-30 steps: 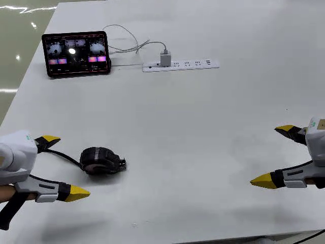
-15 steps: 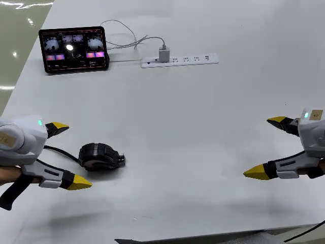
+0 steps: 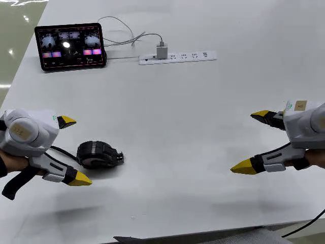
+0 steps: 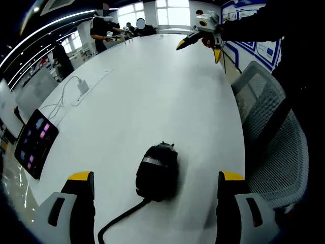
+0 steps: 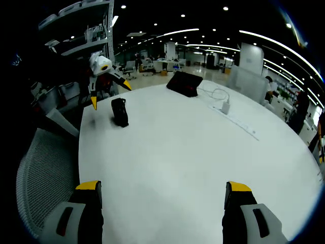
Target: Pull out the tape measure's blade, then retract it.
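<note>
1. The left gripper (image 3: 75,151) is at about 8 o'clock on the white table (image 3: 193,117) in the head view. A person's hand holds it, and its yellow-tipped jaws are spread wide with nothing between them.
2. The black tape measure (image 3: 97,154) lies on the table at 3 o'clock from that gripper. It is just ahead of the jaw tips, in line with the gap, and touches neither jaw. In the left gripper view it sits toward 12 o'clock, midway between the two jaws.
3. A black cord (image 3: 60,150) leaves the case at its 9 o'clock side and runs back between the jaws toward the hand.
4. The blade looks fully wound in, with only a small tab at the case's 3 o'clock end. That end is too small to be sure.
5. A tablet (image 3: 70,46) with a lit screen stands at 11 o'clock on the table.
6. A white cable (image 3: 124,38) loops from beside the tablet to a white charger (image 3: 161,52). The charger is plugged into the left end of a white power strip (image 3: 188,56) at 12 o'clock.
7. The right gripper (image 3: 249,141) is at 4 o'clock, well apart from the tape measure. Its jaws are wide apart and empty, with the tips pointing toward 9 o'clock.
8. In the right gripper view the tape measure lies far across the table at 10 o'clock, just beside the left gripper. A grey mesh chair (image 5: 40,173) is at 8 o'clock.
</note>
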Demonstrator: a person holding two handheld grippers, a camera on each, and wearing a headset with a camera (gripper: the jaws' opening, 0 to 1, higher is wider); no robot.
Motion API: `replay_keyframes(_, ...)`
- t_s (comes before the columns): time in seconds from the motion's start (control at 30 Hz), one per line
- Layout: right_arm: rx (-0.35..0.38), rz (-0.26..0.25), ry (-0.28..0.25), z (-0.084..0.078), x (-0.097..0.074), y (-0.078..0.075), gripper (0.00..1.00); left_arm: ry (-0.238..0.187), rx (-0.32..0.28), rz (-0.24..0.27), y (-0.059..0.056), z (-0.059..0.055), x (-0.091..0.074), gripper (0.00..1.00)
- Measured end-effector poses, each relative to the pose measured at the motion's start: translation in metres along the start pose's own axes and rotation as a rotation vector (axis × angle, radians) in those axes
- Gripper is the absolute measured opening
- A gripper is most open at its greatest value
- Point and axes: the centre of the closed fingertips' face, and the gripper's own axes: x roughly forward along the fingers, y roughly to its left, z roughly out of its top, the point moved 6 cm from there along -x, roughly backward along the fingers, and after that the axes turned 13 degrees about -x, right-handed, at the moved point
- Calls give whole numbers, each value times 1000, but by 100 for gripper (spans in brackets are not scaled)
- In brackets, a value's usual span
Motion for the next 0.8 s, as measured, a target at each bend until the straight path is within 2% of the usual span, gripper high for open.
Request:
replay_keyframes(0.07,-16,18,10,3,5,2,99,21,13,-5,0,3,1,97)
replay_keyframes(0.2,-42,36,1,12,16,2,99,20,23,-26,-2,12,2,98)
replay_keyframes(0.33,-67,59,-5,20,25,4,99,35,48,-33,-2,17,6,97)
replay_keyframes(0.53,-106,89,0,28,39,9,99,105,88,-46,-3,9,17,94)
replay_keyframes(0.63,-118,103,-7,32,44,11,99,131,127,-45,-4,5,22,91)
replay_keyframes(0.67,-123,105,-8,33,45,11,99,150,149,-58,-3,3,23,88)
replay_keyframes(0.7,-129,107,-11,34,48,11,99,154,137,-51,-3,2,24,85)
replay_keyframes(0.8,-137,111,-20,39,53,13,99,161,157,-58,-3,2,27,84)
